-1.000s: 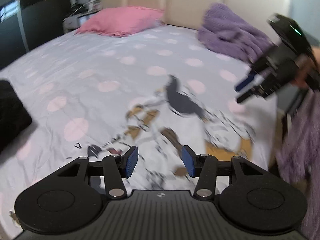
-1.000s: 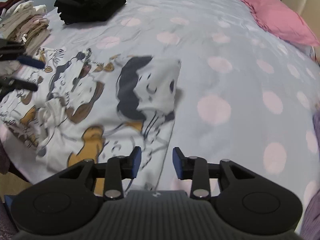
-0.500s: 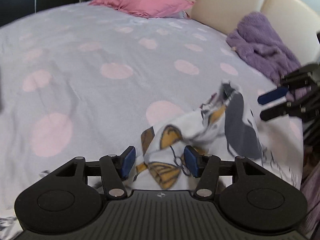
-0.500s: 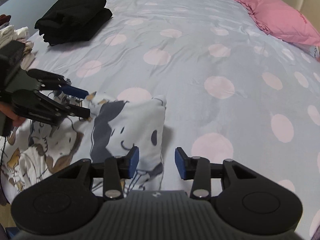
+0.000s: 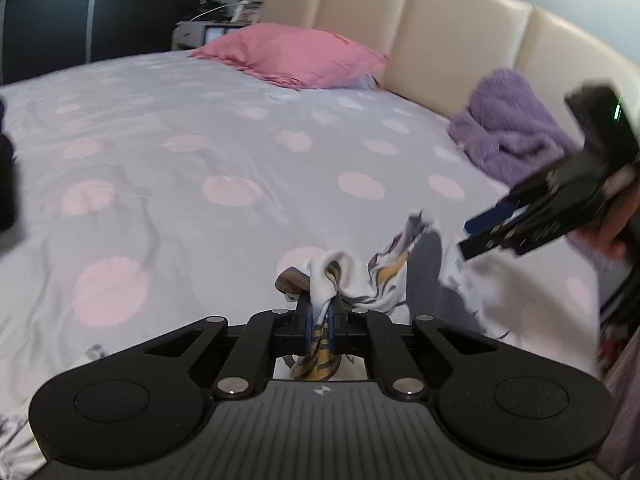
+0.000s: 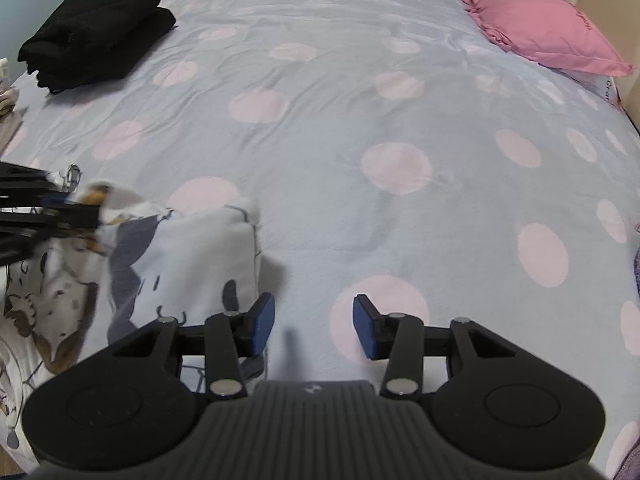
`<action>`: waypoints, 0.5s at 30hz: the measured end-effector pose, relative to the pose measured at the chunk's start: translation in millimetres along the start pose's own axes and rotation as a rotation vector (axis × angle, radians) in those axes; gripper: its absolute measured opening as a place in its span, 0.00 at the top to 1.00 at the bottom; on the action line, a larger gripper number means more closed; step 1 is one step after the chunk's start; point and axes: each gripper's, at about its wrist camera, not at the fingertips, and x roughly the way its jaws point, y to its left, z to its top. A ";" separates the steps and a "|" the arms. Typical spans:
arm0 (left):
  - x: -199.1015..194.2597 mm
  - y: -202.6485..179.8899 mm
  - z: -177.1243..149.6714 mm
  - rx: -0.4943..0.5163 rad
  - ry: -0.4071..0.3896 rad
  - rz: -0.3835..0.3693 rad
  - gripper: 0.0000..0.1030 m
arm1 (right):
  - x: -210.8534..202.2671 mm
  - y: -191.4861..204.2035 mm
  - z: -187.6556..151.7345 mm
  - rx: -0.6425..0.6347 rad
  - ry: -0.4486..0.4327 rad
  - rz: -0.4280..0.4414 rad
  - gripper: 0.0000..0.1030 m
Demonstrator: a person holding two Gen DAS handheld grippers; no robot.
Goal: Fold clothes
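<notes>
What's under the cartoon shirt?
The cartoon shirt lies on the spotted bedsheet, which shows all around it. The left gripper has just closed, pinching its edge. Whatever lies directly beneath the cloth is covered.

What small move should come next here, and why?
Probably close the right tongs on the shirt's free corner. The left tongs have just closed on its other corner, while the right ones stand open beside the edge, gripping nothing.

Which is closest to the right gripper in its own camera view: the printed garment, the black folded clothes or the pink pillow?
From the right gripper:
1. Printed garment, just left of its fingers.
2. Black folded clothes, far left.
3. Pink pillow, far right; too close to call against the black clothes.
</notes>
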 end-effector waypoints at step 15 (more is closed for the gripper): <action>14.1 37.3 -9.6 -0.109 0.116 0.113 0.95 | 2.4 51.7 11.7 -0.081 -0.137 0.295 0.81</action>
